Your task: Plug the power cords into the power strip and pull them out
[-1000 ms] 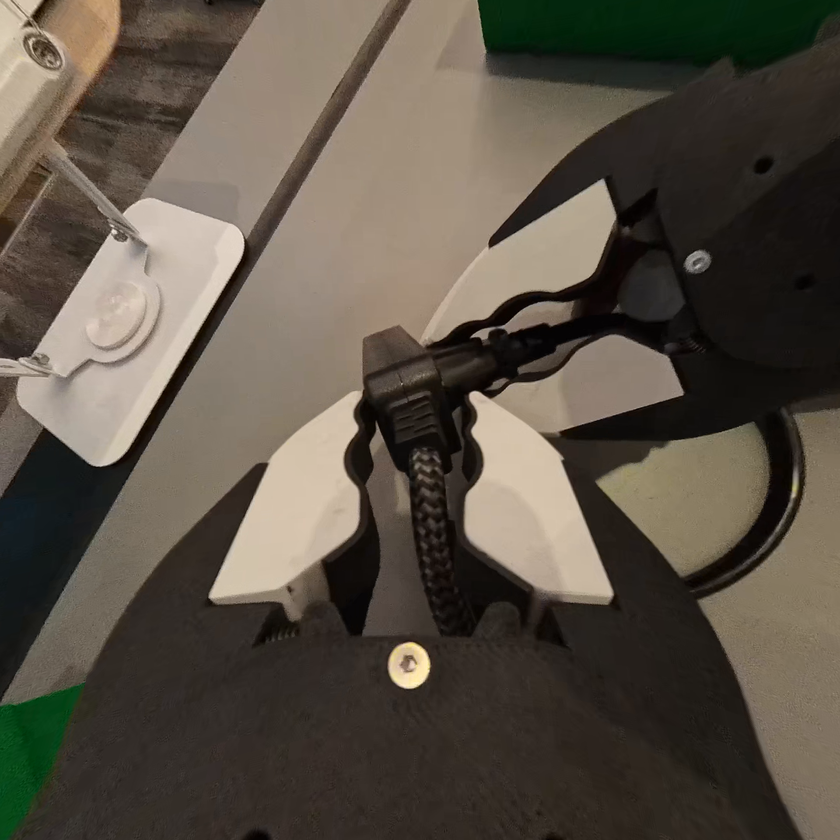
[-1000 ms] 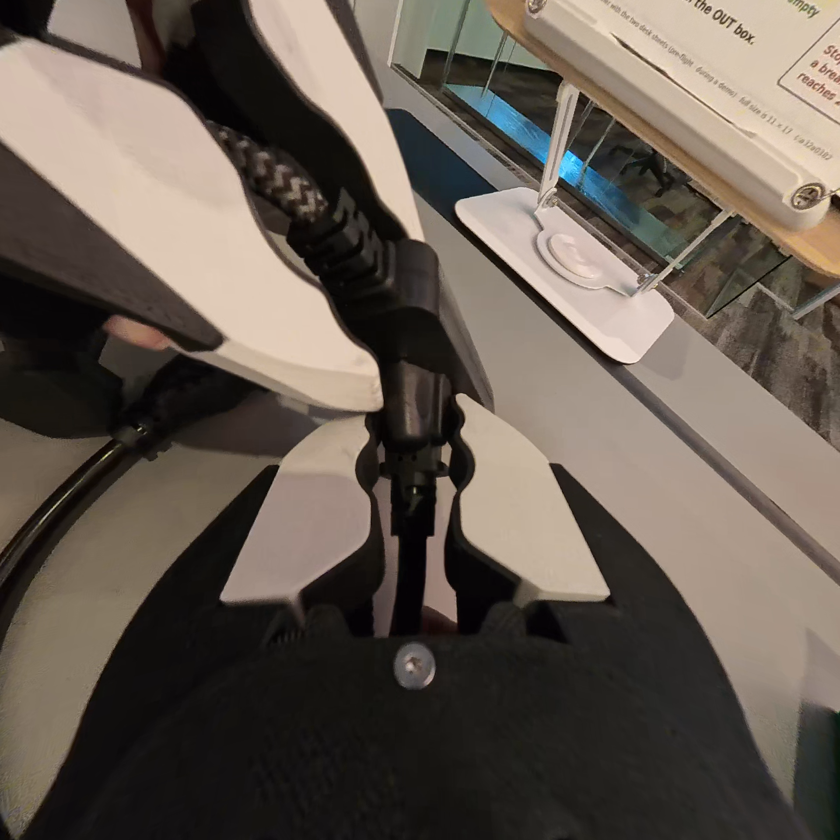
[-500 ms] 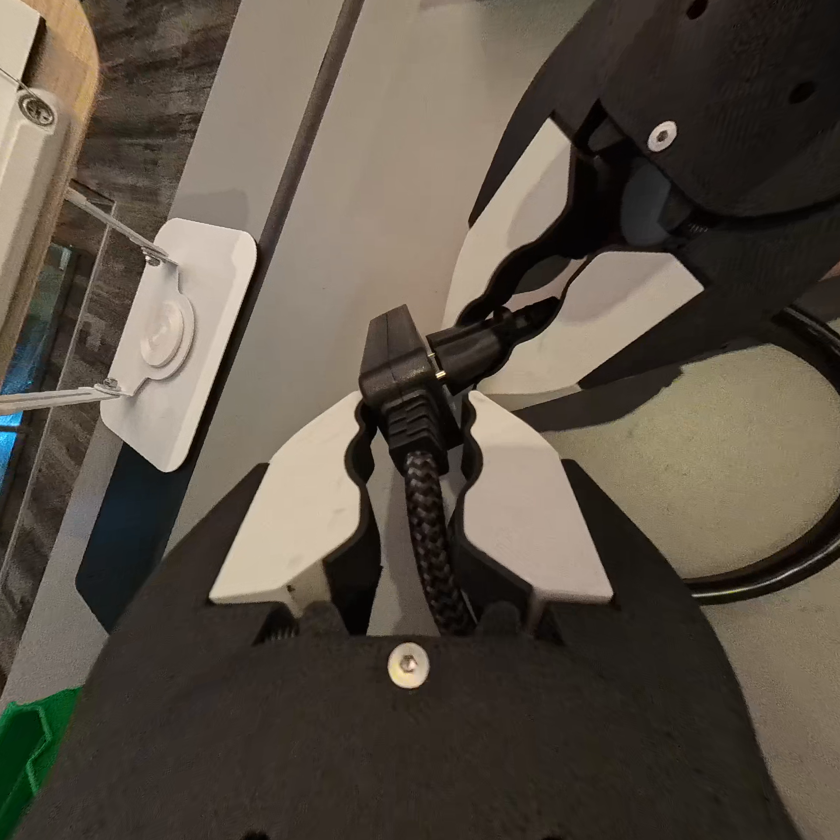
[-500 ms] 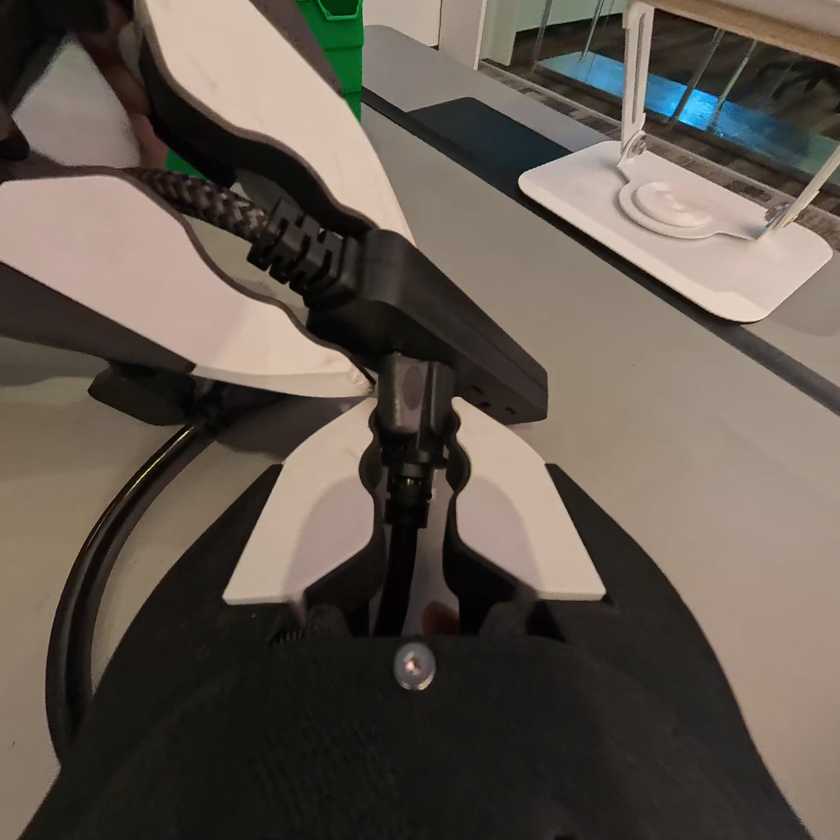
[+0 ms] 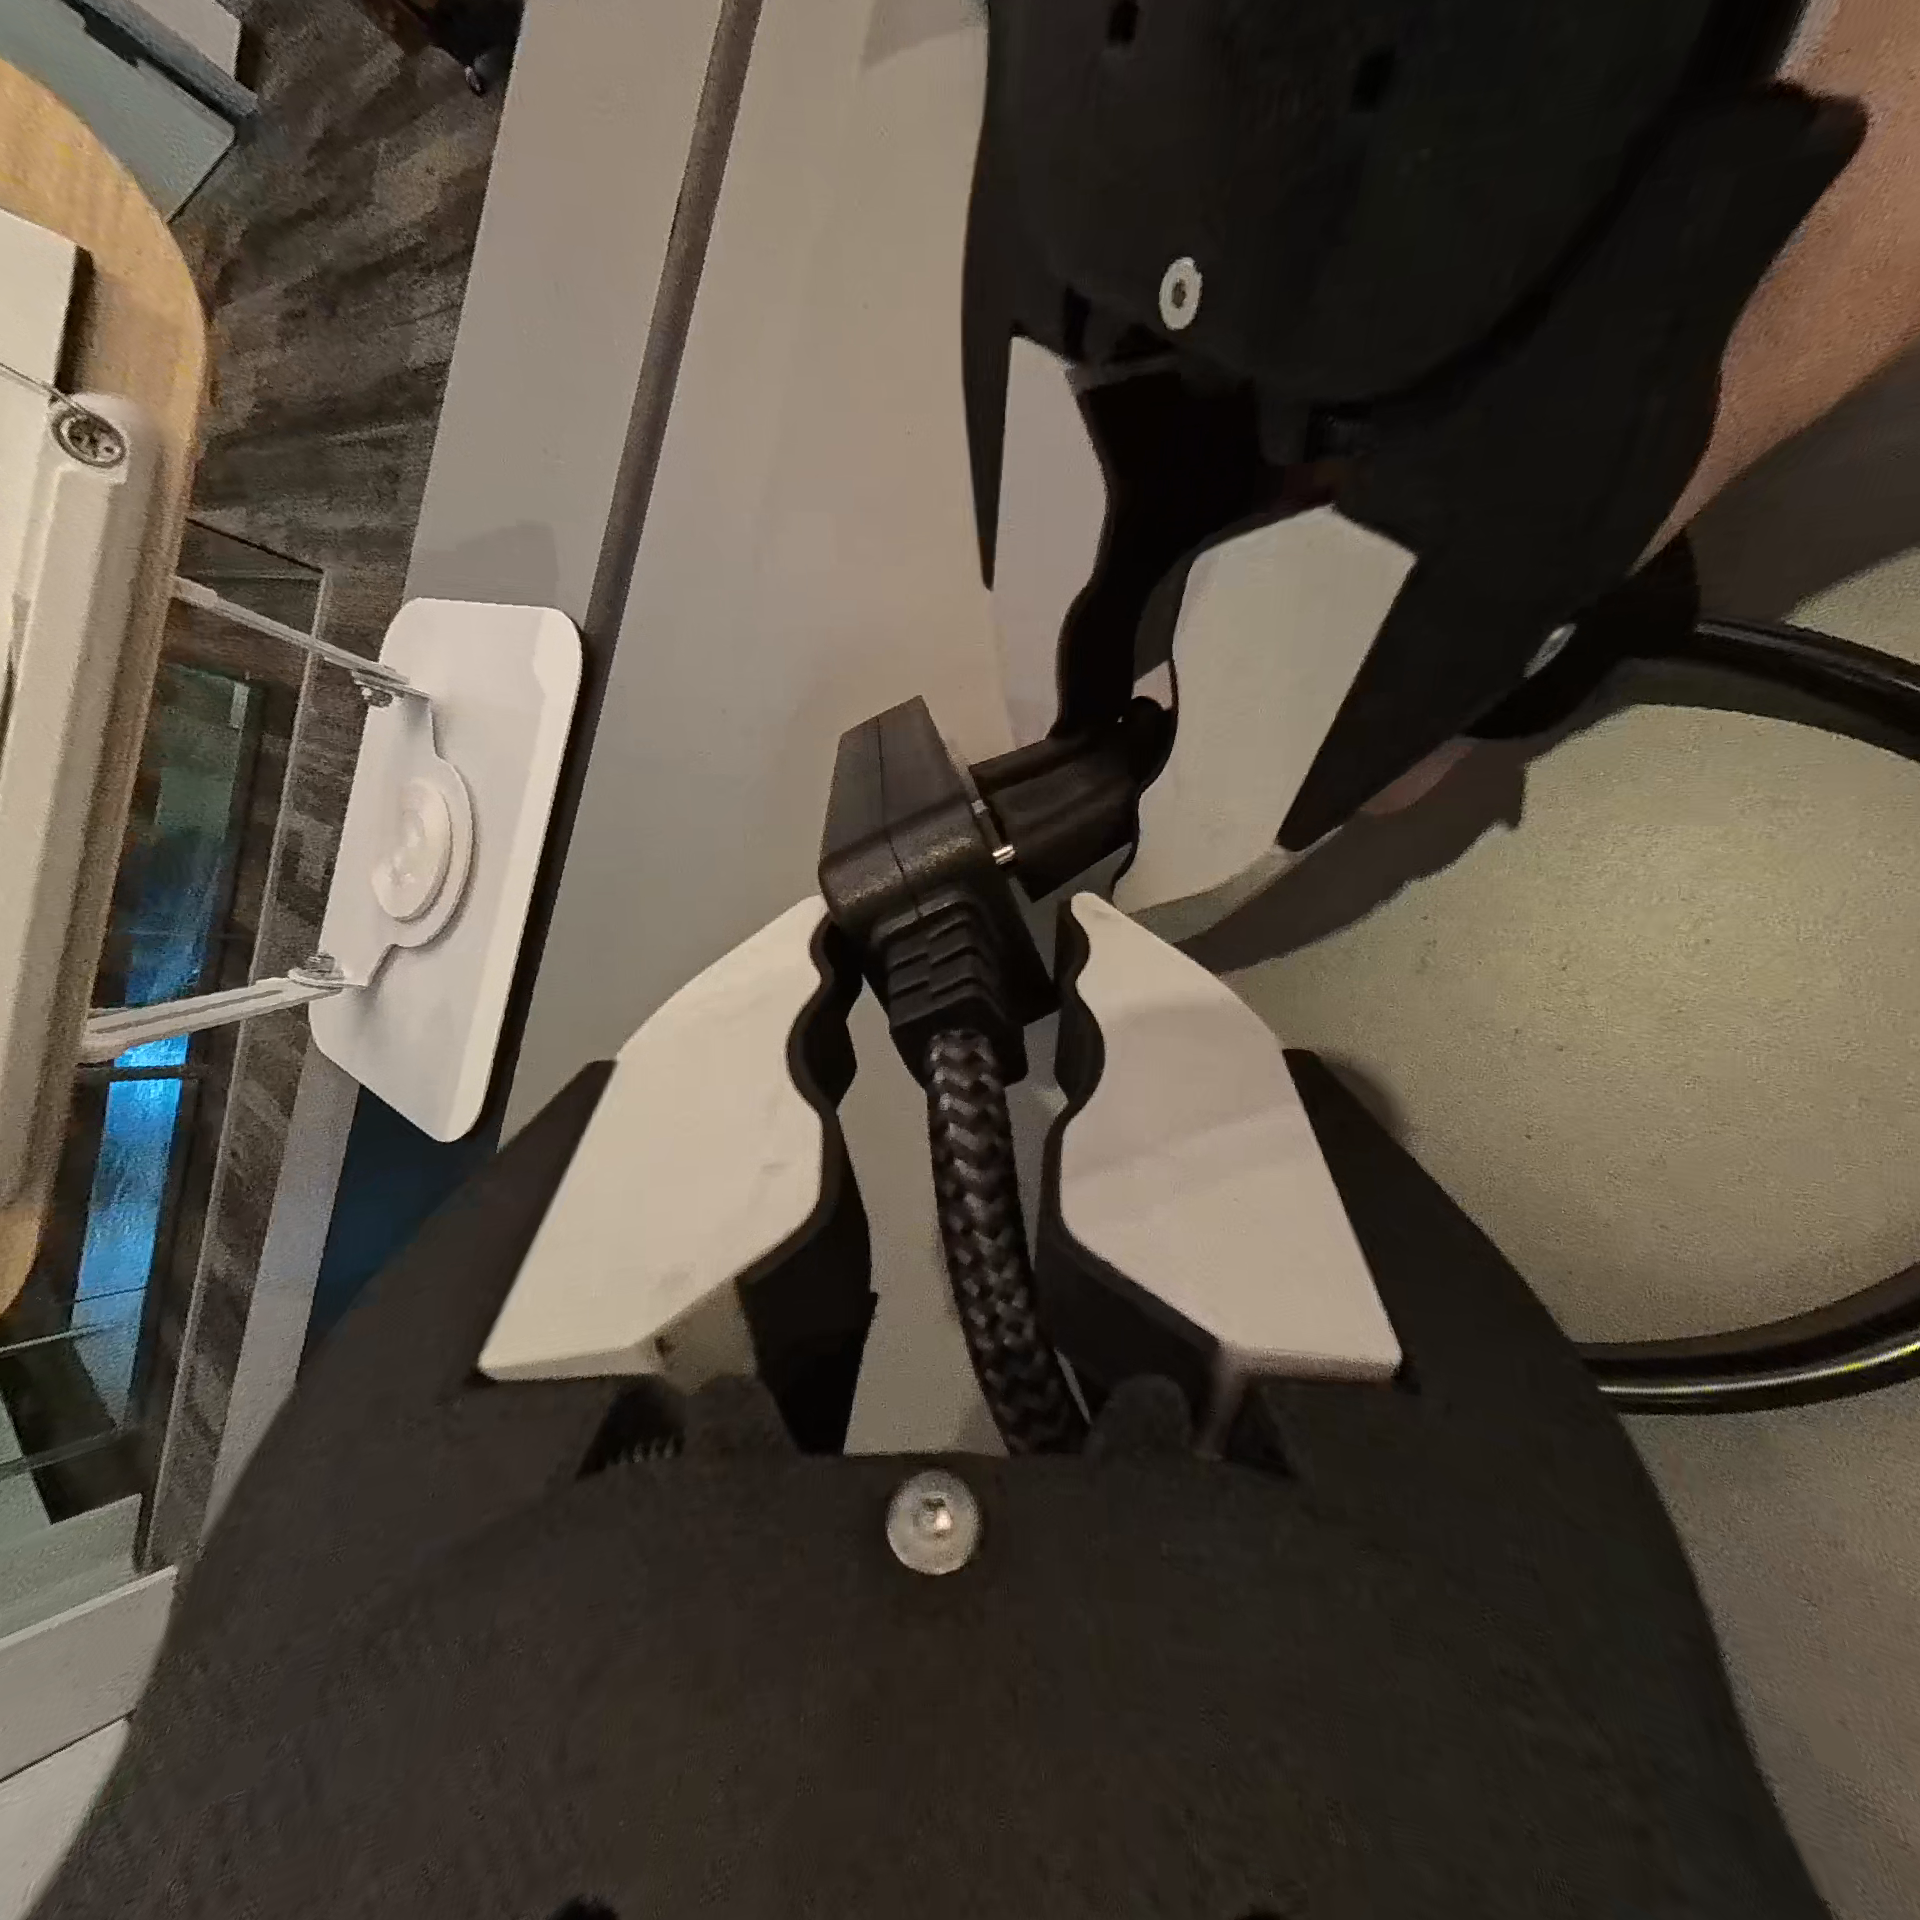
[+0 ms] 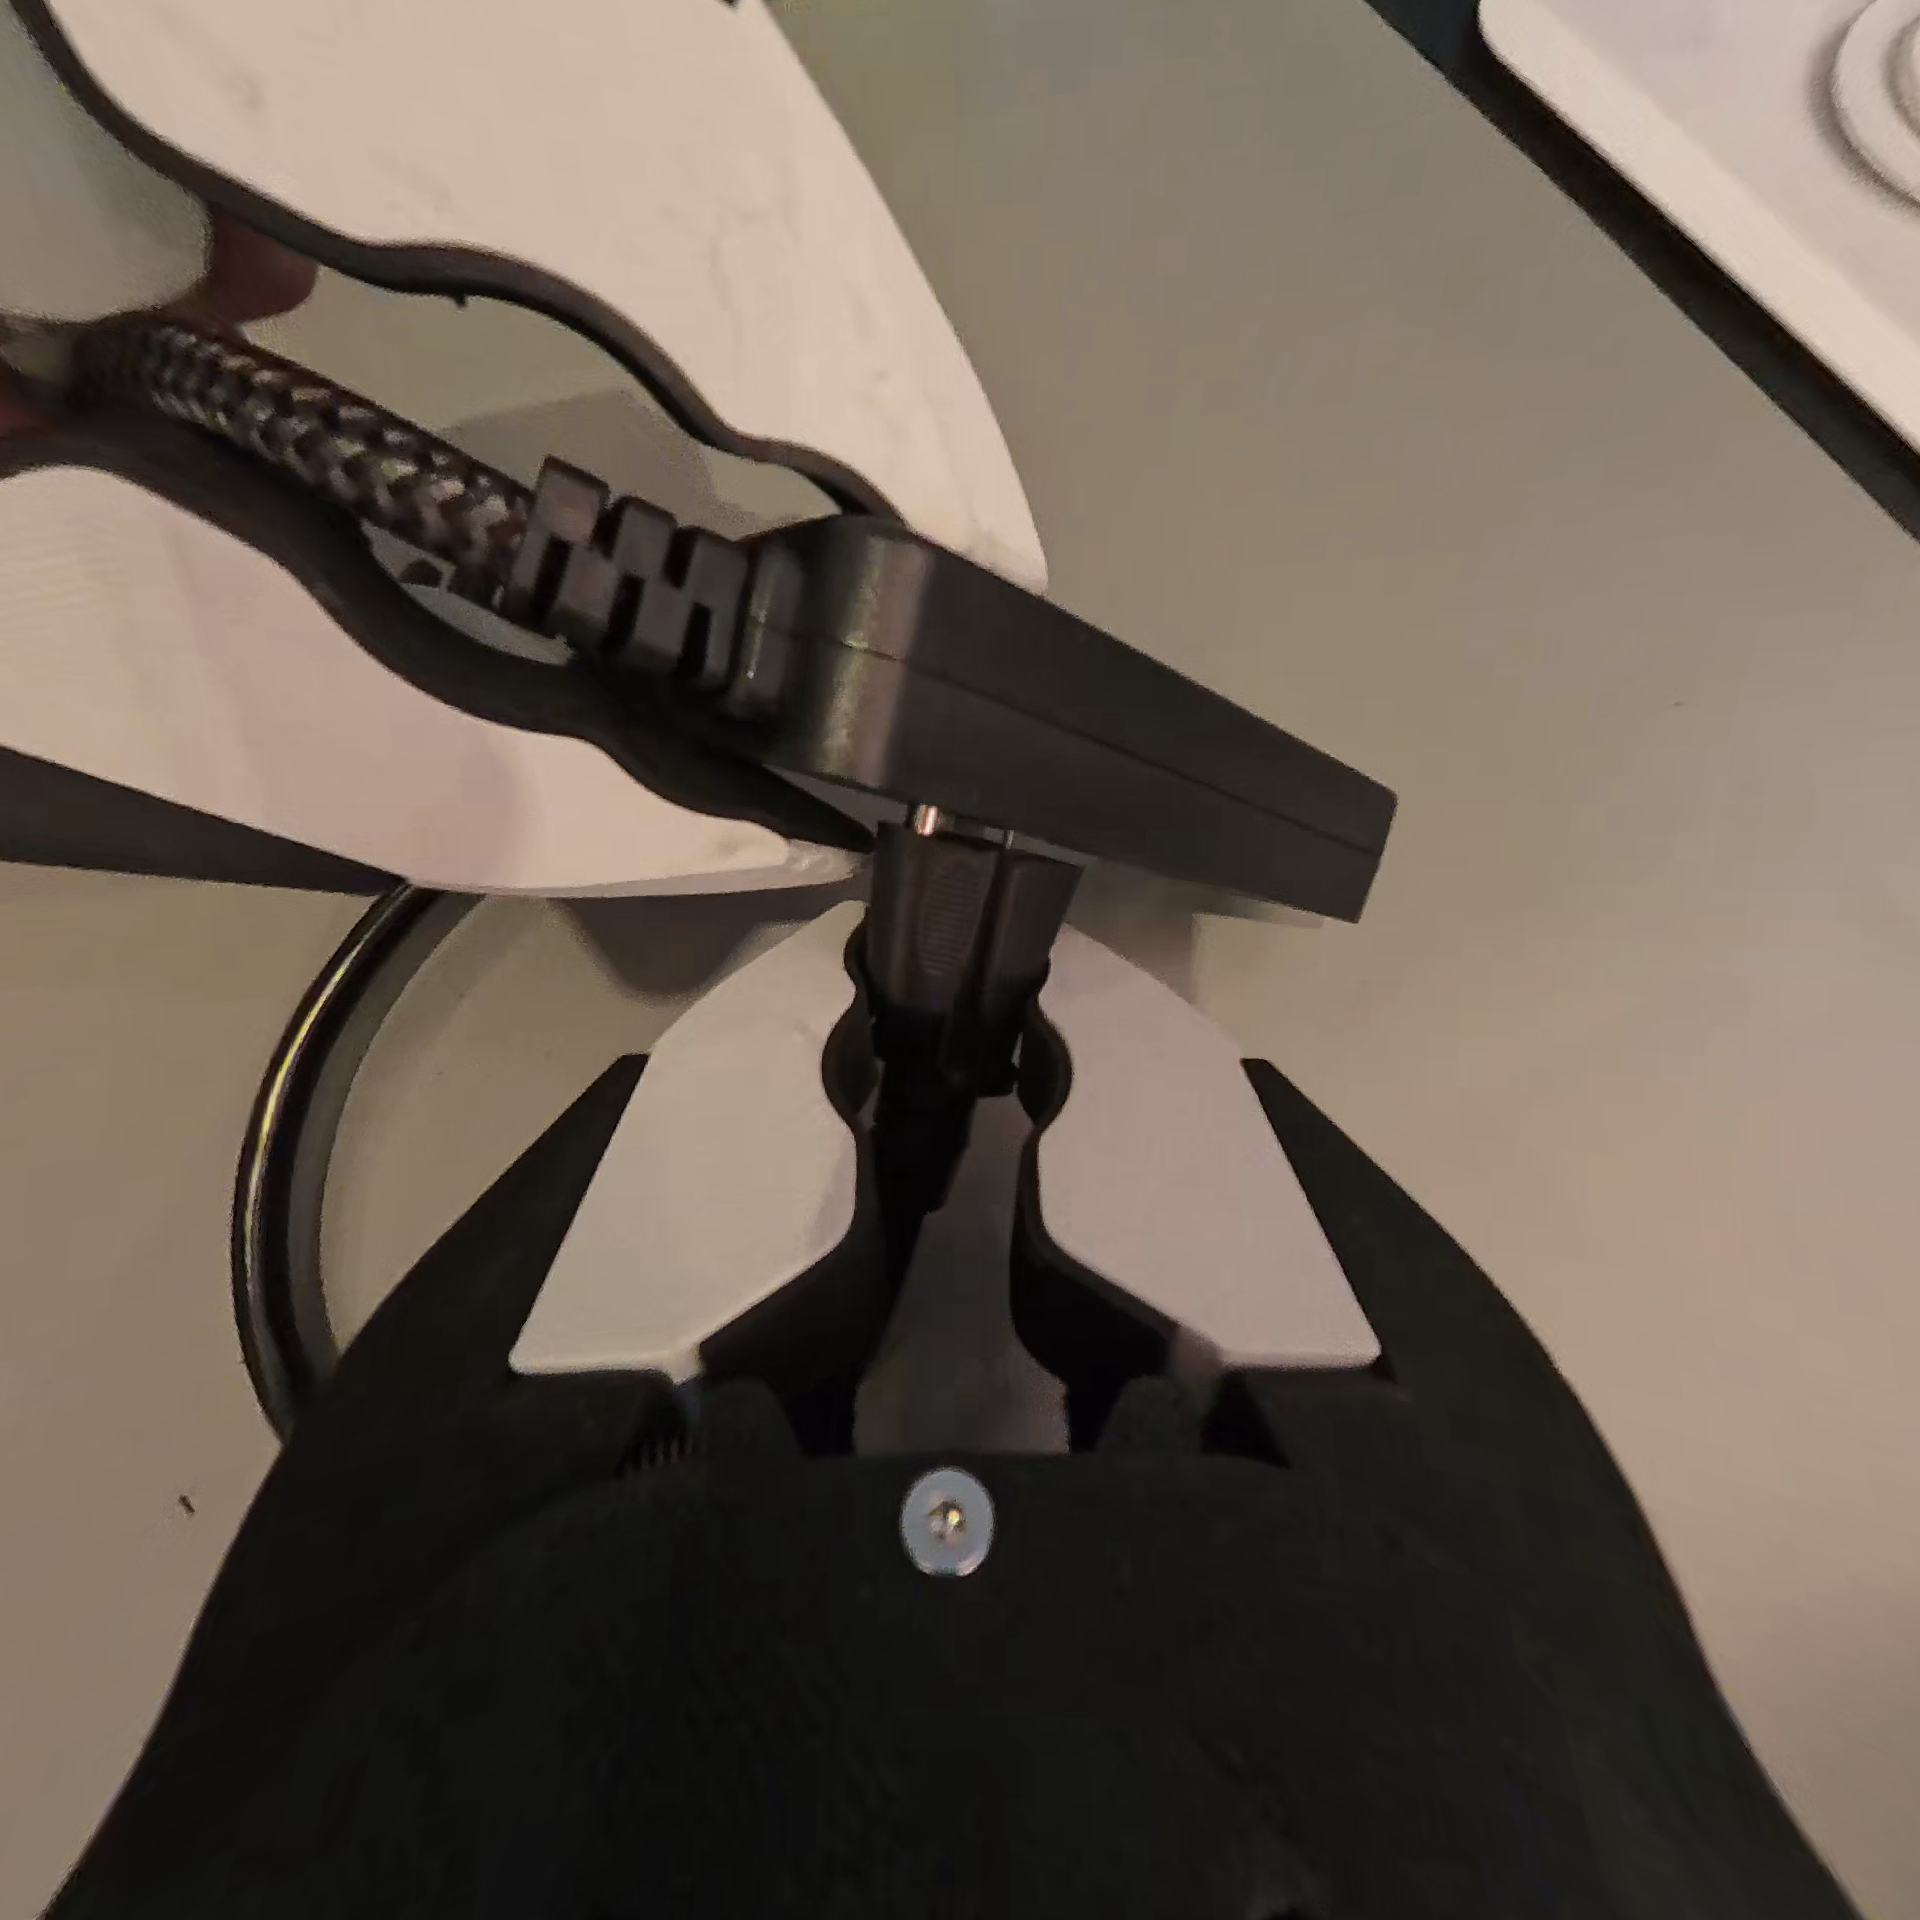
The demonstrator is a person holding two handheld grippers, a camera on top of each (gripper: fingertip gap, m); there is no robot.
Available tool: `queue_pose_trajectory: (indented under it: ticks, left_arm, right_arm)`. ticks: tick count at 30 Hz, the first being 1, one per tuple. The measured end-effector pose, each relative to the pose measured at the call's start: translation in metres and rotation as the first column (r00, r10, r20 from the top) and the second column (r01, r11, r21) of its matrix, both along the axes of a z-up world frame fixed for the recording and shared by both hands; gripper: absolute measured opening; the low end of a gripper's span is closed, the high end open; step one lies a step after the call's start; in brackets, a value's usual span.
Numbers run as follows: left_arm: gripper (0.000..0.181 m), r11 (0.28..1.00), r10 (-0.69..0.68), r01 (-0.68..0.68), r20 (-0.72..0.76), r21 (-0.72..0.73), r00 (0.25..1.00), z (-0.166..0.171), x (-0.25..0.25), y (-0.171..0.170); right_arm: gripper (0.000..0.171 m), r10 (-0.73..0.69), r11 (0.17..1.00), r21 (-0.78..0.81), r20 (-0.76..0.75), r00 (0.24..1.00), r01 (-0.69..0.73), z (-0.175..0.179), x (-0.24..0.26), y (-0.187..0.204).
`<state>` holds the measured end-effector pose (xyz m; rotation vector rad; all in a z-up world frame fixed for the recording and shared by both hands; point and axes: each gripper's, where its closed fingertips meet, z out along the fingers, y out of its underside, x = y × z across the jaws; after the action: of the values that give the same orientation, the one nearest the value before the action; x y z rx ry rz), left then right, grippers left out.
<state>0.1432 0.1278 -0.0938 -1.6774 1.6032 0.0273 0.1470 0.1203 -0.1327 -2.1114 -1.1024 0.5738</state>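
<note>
Power strip (image 5: 914, 831), small, black and flat, is sitting held off the grey table (image 5: 790, 436). To its left a white stand base (image 5: 447, 862) is resting at the table edge. Left gripper (image 5: 940, 961) is clamping the strip at its cable end, its braided cord (image 5: 987, 1195) running back between the white fingers (image 5: 707, 1164). On the strip's right face a black plug (image 6: 961, 914) is sitting partly in, a metal prong showing. Right gripper (image 6: 945, 1023) is pinching that plug. A glossy black cord (image 5: 1766, 1351) is looping beyond on the table.
</note>
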Motion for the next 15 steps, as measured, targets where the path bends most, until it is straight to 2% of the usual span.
queue_pose_trajectory:
  ticks: [3, 10, 15]
  left_arm:
    - [0.034, 1.0, -0.011, 0.011, 0.0, -0.006, 1.0, 0.0, 0.001, -0.003]
    - [0.033, 0.999, -0.032, 0.032, -0.02, 0.006, 0.999, 0.001, 0.008, -0.011]
    - [0.032, 1.0, -0.022, 0.022, -0.023, -0.005, 0.999, 0.001, 0.011, -0.015]
  right_arm:
    - [0.027, 0.035, 0.999, -0.009, -0.028, 0.999, -0.036, -0.001, -0.003, -0.003]
    - [0.028, 0.077, 0.994, -0.076, 0.03, 0.997, -0.075, -0.007, 0.002, -0.013]
    - [0.03, 0.07, 0.996, -0.05, 0.027, 0.997, -0.069, -0.01, -0.003, -0.012]
